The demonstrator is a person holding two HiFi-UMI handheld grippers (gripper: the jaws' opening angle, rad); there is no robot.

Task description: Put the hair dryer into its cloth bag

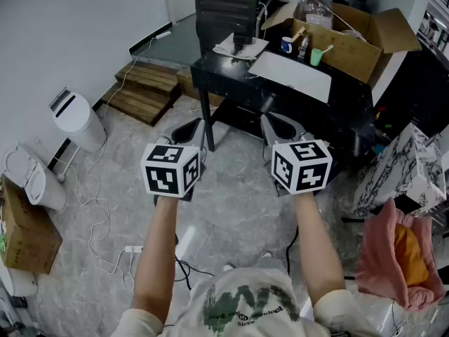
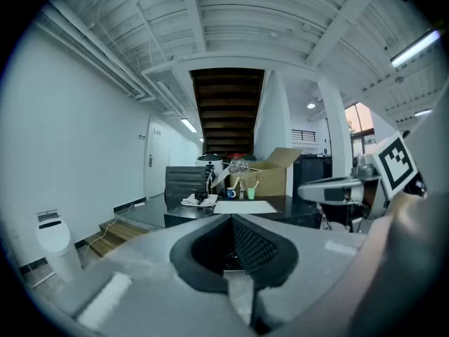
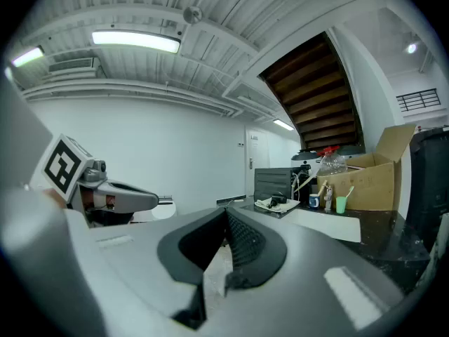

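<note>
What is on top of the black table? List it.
On the black table: a white sheet, a white cloth with a dark object on it, a blue mug, a green cup, an open cardboard box. The box's contents are mostly hidden.

There's the hair dryer (image 1: 240,42), small and dark, lying on top of its rumpled white cloth bag (image 1: 254,47), close to the desk's (image 1: 214,67) left edge, not inside yet.

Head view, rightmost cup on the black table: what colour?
The cup is light green; it shows best in the head view.
</note>
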